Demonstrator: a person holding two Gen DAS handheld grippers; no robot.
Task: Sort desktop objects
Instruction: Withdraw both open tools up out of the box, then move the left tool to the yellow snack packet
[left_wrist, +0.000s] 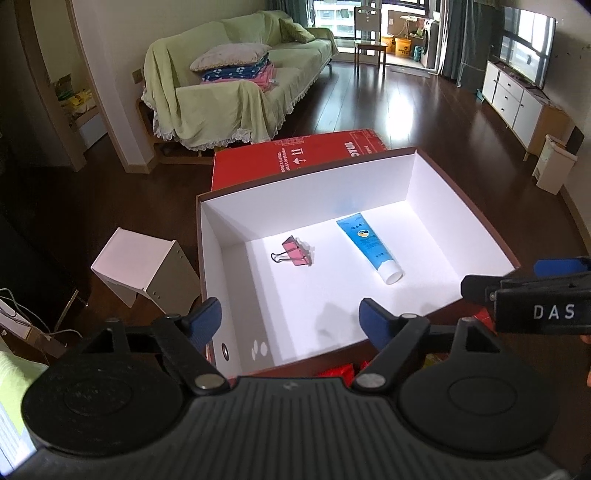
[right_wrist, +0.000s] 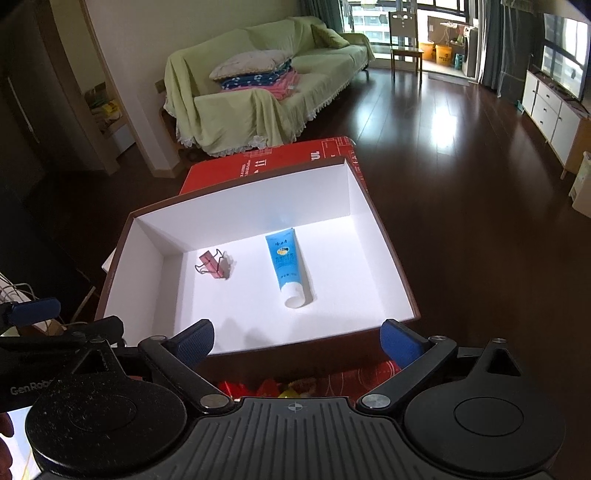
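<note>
1. The left hand-held gripper (left_wrist: 290, 319) hovers at the near edge of the white box (left_wrist: 229, 221), its blue fingers spread apart and holding nothing.
2. Ahead of it and slightly to its left, the pink binder clip (left_wrist: 295, 251) lies on the box floor towards the left wall. Its wire handles point left, so its long axis runs roughly crosswise to that gripper's line of sight.
3. To the right of the clip, well apart from it, the blue tube (left_wrist: 369, 245) lies on the same floor. Its long axis runs from the far wall towards the near edge, with the white cap (left_wrist: 390, 275) at the near end.
4. The right hand-held gripper (right_wrist: 297, 341) also sits at the near edge, fingers spread and empty. From its view the tube (right_wrist: 286, 264) lies almost straight ahead, cap towards the gripper, while the clip (right_wrist: 212, 264) is off to its left.
5. My judgement: both items are already inside the box, so the next pick likely concerns the red and yellow things (right_wrist: 269, 389) glimpsed below the near edge. They are too hidden to identify or to say which hand is nearer.
</note>
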